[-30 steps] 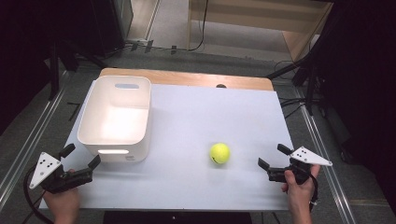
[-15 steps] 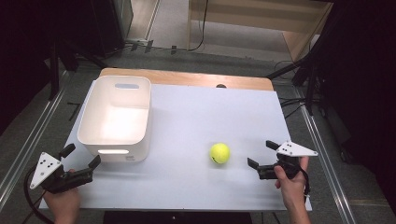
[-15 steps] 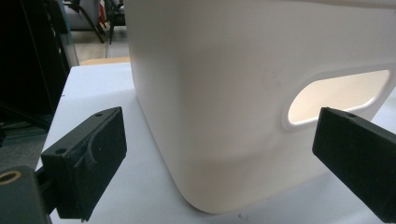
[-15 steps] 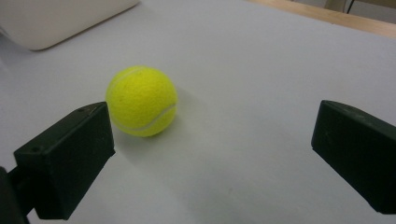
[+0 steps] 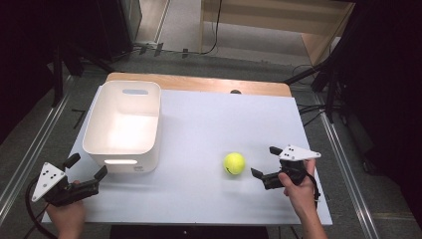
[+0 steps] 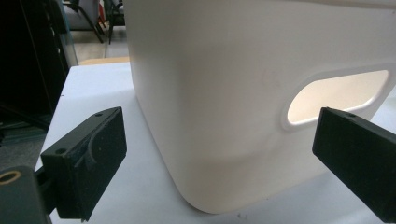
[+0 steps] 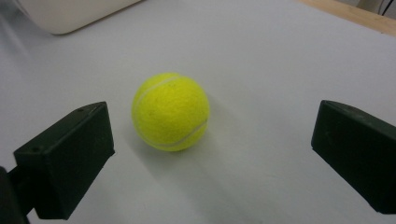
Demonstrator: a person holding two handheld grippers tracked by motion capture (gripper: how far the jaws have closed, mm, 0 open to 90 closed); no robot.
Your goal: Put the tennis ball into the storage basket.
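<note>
A: Where is the tennis ball [image 5: 234, 163]?

B: On the white table top [image 5: 214, 124], right of centre and toward the near edge. Nothing touches it. The right gripper [image 5: 265, 165] sits just to its right, jaws spread wide and empty, pointing left at it. In the right gripper view the ball [image 7: 170, 111] lies ahead of the two jaws, nearer the left one, with bare table on every side.

A: How much room is around it?

B: Open surface lies to its left, far and near sides. The white plastic bin [image 5: 124, 124] stands well apart on the left half of the table. The right edge of the table is close behind the person's right hand [image 5: 298, 186], and the near edge runs just below that wrist.

A: And the other gripper?

B: The left gripper [image 5: 87, 173] is at the near left corner, jaws wide apart, holding nothing, just beside the near wall of the bin. In the left gripper view that wall [image 6: 243, 102], with its handle slot, fills the gap between the jaws, though I cannot tell whether either jaw touches it.

A: Anything hard to read?

B: The bin's inside is washed out by glare, so its contents cannot be made out. The left hand [image 5: 67, 219] is cut off by the bottom of the high view. The wooden strip [image 5: 199, 83] along the far edge runs behind the bin.
</note>
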